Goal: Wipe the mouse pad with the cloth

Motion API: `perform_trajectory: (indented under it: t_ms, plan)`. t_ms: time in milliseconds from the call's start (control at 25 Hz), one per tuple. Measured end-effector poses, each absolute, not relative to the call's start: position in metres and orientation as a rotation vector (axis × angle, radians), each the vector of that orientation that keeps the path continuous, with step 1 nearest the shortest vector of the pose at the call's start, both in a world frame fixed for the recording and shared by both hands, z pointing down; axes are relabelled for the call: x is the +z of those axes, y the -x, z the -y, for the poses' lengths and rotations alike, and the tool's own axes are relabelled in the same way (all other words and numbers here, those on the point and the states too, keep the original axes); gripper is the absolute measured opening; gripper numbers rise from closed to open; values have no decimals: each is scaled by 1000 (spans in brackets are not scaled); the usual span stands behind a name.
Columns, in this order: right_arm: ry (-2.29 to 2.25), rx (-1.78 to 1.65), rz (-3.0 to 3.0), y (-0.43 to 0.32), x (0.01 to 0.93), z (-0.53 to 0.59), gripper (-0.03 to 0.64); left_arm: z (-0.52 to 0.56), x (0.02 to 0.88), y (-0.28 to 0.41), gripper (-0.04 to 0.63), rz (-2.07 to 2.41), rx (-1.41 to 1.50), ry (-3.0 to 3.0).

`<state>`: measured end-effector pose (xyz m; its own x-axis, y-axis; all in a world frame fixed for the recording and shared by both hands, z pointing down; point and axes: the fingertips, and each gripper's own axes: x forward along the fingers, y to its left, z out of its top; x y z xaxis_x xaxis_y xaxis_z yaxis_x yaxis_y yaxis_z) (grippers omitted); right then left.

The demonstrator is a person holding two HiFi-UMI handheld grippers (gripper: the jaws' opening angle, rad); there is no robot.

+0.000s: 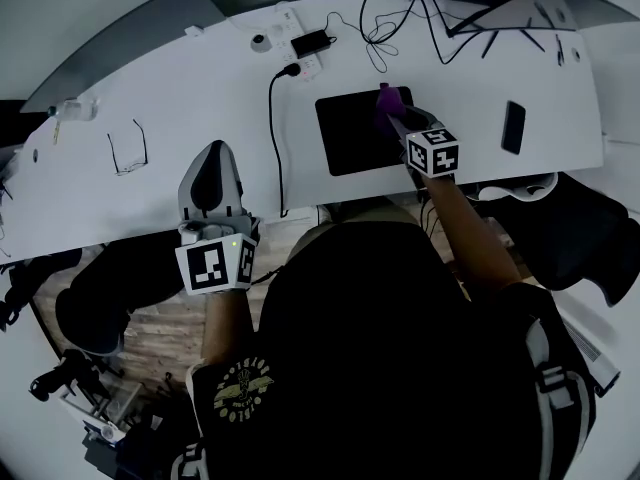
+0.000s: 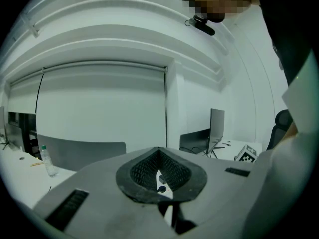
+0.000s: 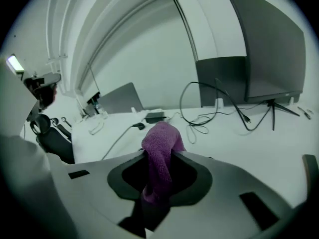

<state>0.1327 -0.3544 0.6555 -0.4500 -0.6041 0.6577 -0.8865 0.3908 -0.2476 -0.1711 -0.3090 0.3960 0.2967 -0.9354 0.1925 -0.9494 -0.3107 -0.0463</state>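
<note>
- Your right gripper is clamped on the purple cloth, and a bunch of the fabric pokes out past the jaw tips.
- In the head view the cloth sits over the far right corner of the black mouse pad; you can't tell from here whether it presses on the pad.
- Your left gripper is closed with nothing in it, its tips meeting. It lies on the white desk near the front edge, well left of the pad.
- Between the two runs a black cable from the power strip; glasses lie further left, a phone right of the pad.
</note>
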Motion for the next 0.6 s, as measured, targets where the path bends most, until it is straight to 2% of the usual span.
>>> perform_trajectory:
  t_ms: [320,480,600]
  plan:
    - [-1027,945,2376,-20,635,299,87,280,391,184,2,1804,311,-2472]
    - [-997,998,2322,-1,671,288,87,261,395,191,2,1801,361,-2468]
    - [-1042,1009,2225,-15,705,285,87,250,396,198,2,1800,382,-2465]
